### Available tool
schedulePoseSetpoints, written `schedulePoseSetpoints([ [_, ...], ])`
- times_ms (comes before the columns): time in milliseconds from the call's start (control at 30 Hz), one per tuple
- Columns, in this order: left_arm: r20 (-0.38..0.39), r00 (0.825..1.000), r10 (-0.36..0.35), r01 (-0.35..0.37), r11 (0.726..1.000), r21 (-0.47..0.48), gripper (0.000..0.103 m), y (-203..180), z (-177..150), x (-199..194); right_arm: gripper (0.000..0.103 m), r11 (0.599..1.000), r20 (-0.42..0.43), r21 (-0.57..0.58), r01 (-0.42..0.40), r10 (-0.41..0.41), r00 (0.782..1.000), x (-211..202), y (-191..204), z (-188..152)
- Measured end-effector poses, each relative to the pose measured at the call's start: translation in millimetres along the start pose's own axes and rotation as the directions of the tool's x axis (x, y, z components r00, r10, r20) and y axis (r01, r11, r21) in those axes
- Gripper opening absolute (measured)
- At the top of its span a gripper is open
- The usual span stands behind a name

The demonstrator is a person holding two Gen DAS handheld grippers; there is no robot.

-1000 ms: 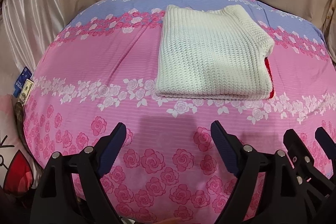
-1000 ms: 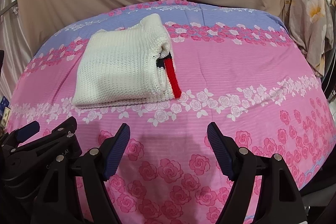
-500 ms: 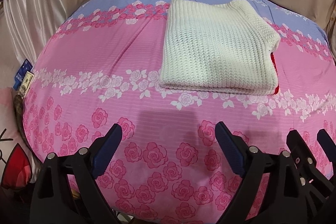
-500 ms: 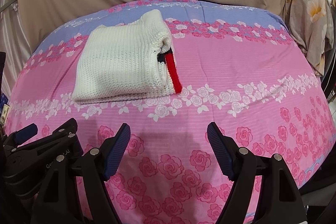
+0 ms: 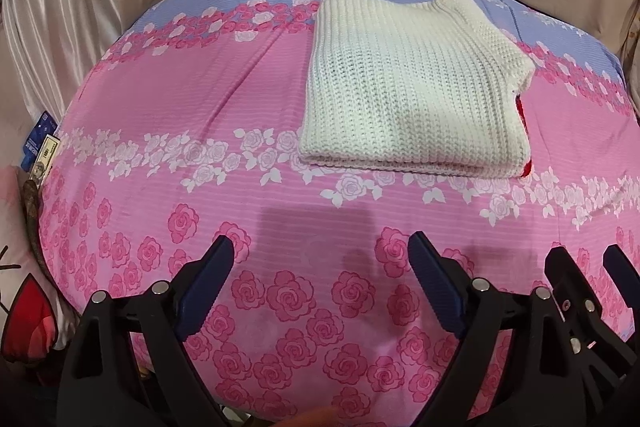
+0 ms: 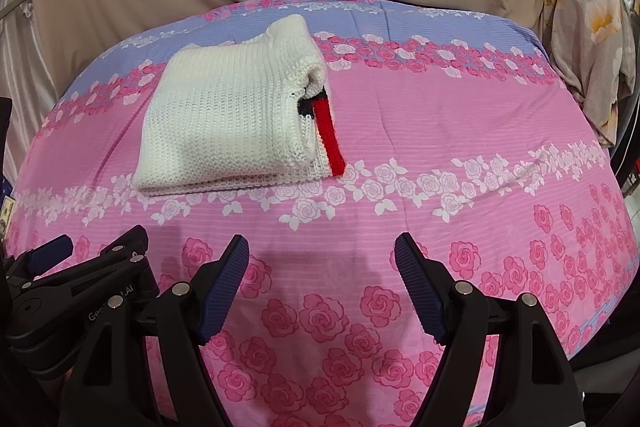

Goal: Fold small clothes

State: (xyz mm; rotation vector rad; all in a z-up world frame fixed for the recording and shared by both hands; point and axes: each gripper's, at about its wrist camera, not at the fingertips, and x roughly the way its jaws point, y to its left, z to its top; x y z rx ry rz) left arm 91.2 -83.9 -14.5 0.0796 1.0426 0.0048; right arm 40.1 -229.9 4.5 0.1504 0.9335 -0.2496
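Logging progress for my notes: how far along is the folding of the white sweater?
Looks done: the white sweater lies folded in a neat rectangle on the floral bedsheet. In hand: nothing; left gripper and right gripper are open, short of it. Left: nothing visible.

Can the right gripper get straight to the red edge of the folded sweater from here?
Probably yes: the right gripper has open, empty jaws, and only bare bedsheet lies between it and the sweater's red edge.

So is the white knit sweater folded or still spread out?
Folded: the white knit sweater lies as a compact layered rectangle on the bedsheet, stacked edges showing along its near side.
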Motion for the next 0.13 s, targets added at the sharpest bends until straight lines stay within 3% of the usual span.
schedulePoseSetpoints([
  [133, 0.002, 1.000, 0.006, -0.006, 1.000, 0.004, 0.084, -1.4, -0.1, 0.4, 0.074, 1.000, -0.004, -0.003, 0.004, -0.004, 1.000, 2.1, 0.1, 1.2],
])
